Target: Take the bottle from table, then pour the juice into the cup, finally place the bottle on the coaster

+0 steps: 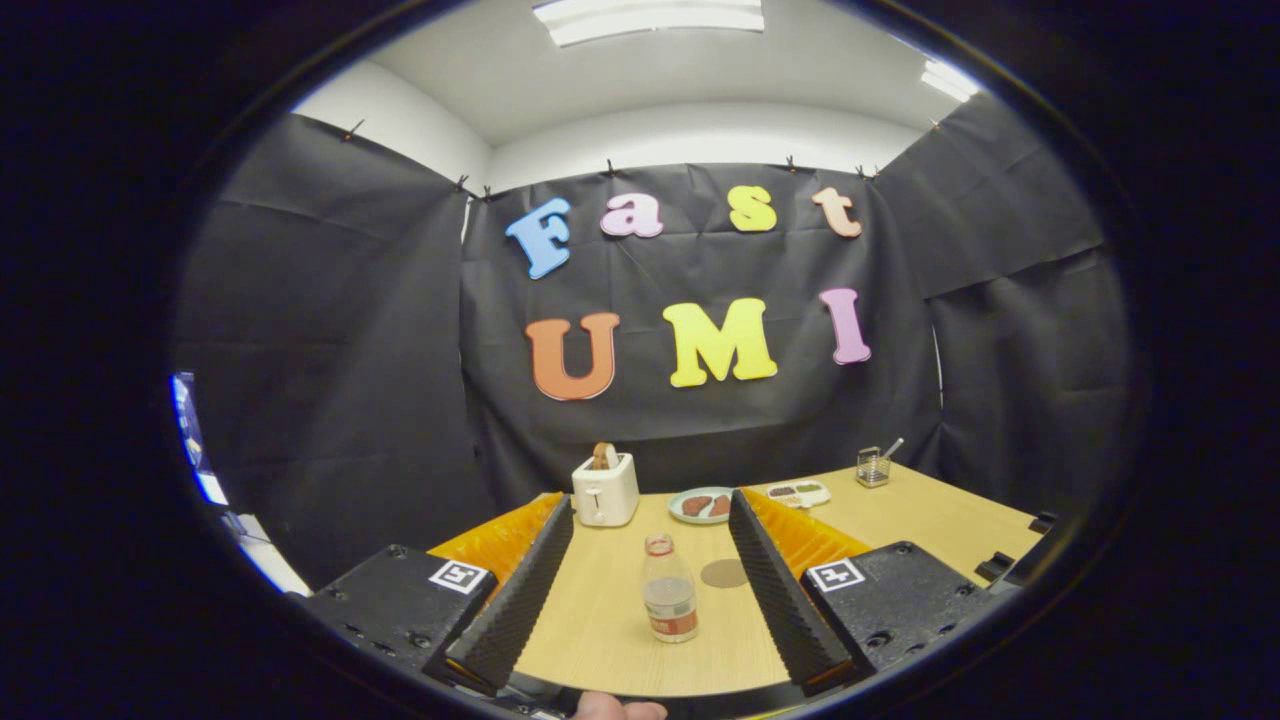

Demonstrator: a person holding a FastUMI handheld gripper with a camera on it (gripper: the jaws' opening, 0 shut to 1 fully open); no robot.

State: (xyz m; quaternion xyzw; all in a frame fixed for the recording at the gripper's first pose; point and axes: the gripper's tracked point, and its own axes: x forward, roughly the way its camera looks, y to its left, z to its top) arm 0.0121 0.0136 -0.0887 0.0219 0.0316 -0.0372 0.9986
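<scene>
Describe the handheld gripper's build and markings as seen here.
The gripper has two long fingers with ribbed, sawtooth-textured inner faces, set on black blocky carriages. Each carriage carries a square black-and-white fiducial tag and visible screw holes.

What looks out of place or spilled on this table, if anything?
Nothing is spilled or knocked over. The bottle stands upright between the open jaws, untouched, with the round coaster flat just beyond it. The toaster, plate and wire holder sit tidy further back. The one oddity is that I can't spot a cup to pour into.

hand (620, 708): mostly cut off | holder (873, 467) contents: too small to tell
</scene>
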